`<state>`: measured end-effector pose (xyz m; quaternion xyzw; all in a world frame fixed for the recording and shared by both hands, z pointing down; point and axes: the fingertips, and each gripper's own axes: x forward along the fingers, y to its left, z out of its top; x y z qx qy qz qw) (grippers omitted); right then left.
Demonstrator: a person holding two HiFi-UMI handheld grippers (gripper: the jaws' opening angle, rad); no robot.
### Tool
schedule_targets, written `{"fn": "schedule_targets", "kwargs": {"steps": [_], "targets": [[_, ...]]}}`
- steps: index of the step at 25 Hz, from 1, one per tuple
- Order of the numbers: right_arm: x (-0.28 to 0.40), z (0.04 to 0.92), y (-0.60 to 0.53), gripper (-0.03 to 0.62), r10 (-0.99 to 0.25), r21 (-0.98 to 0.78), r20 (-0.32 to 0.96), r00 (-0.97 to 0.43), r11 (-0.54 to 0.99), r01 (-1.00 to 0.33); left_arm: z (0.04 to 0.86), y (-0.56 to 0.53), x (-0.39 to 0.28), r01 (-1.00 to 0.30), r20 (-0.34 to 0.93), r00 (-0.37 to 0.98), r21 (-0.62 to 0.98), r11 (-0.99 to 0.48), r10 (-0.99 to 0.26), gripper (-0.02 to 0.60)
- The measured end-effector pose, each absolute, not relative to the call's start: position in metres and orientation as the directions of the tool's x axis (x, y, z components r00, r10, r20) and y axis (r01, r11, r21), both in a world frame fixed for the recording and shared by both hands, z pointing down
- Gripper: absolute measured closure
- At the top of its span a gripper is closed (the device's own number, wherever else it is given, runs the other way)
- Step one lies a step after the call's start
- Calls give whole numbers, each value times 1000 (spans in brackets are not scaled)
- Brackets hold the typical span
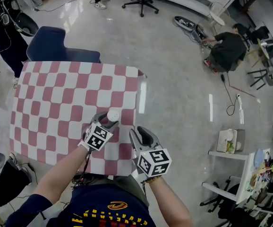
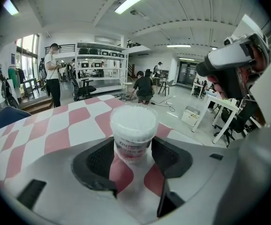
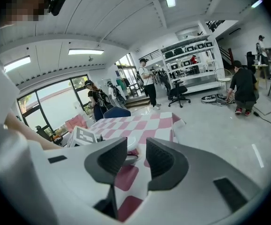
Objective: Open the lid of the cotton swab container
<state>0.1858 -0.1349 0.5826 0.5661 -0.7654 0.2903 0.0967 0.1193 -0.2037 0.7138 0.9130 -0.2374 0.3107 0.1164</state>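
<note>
My worktop [image 1: 46, 103] wears red-and-white checks. The cotton swab container [image 2: 133, 125] is clear, white inside, red-labelled. My left hand-held gripper [image 2: 135, 156] and right hand-held gripper [image 3: 136, 153] are grey, black-padded, with black-and-white marker cubes [image 1: 154, 161].

The cotton swab container [image 2: 133, 130] is clear, smooth plastic. Its top looks frosted white from the swab tips packed inside, and a printed pink-and-white label wraps the body. Under it, the table cover [image 1: 56, 108] of red and white checks is smooth and matt; whether it is cloth or plastic sheet cannot be told. The left gripper [image 2: 134, 158] and right gripper [image 3: 136, 156] have matt pale-grey plastic shells. Their pads [image 3: 108, 162] are dark, dull and finely ribbed, like rubber. A marker cube [image 1: 154, 162] is matt white with black print. The floor [image 1: 174, 79] to the right is polished grey and glossy, mirroring the ceiling lights. The far chair [image 1: 56, 44] looks like dark blue fabric.
</note>
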Motion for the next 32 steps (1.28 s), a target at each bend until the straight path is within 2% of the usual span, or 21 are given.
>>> {"fn": "schedule_targets", "kwargs": {"steps": [17, 26, 32], "targets": [[197, 587, -109, 490, -809, -348, 490, -325, 160, -924, 709, -200, 116, -526, 597, 706, 80, -847, -382, 353], [177, 578, -116, 490, -791, -338, 480, -379, 231, -912, 684, -192, 99, -530, 577, 712, 67, -845, -400, 353], [155, 561, -128, 490, -764, -334, 452, -461, 335, -881, 656, -172, 70, -477, 579, 734, 66, -876, -356, 353]]}}
